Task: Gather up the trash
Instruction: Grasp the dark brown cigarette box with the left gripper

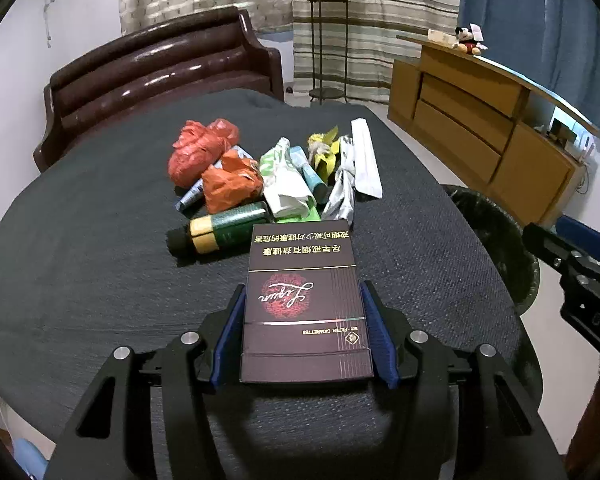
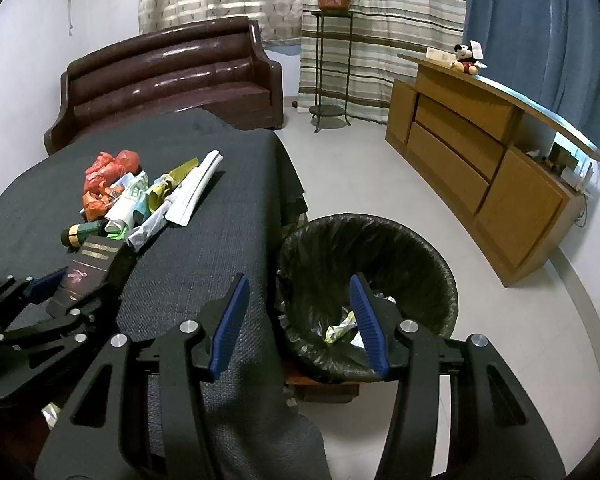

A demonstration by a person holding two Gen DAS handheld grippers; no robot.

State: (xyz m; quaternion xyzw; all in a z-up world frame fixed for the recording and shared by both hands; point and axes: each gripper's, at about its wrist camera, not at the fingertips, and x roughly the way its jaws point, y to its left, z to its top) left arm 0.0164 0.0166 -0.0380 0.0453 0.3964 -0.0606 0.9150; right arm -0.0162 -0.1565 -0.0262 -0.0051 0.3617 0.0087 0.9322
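Observation:
A dark cigarette box (image 1: 304, 300) lies lengthwise between the blue pads of my left gripper (image 1: 303, 286), which is shut on its two long sides, low over the dark cloth-covered table (image 1: 80, 240). Behind it sits a trash pile: a green bottle (image 1: 224, 232), red bag (image 1: 200, 152), orange bag (image 1: 232, 184), white bag (image 1: 288, 188) and a long white wrapper (image 1: 366, 160). My right gripper (image 2: 299, 278) stands open and empty at the table's right edge, over the near rim of the black-lined bin (image 2: 364, 240). In the right wrist view the left gripper (image 2: 84, 280) holds the box (image 2: 88, 268).
The bin on the floor right of the table holds some crumpled wrappers (image 2: 340, 328). A brown leather sofa (image 1: 160, 68) stands behind the table. A wooden cabinet (image 2: 480, 168) lines the right wall, and a metal plant stand (image 2: 332, 68) is by the curtains.

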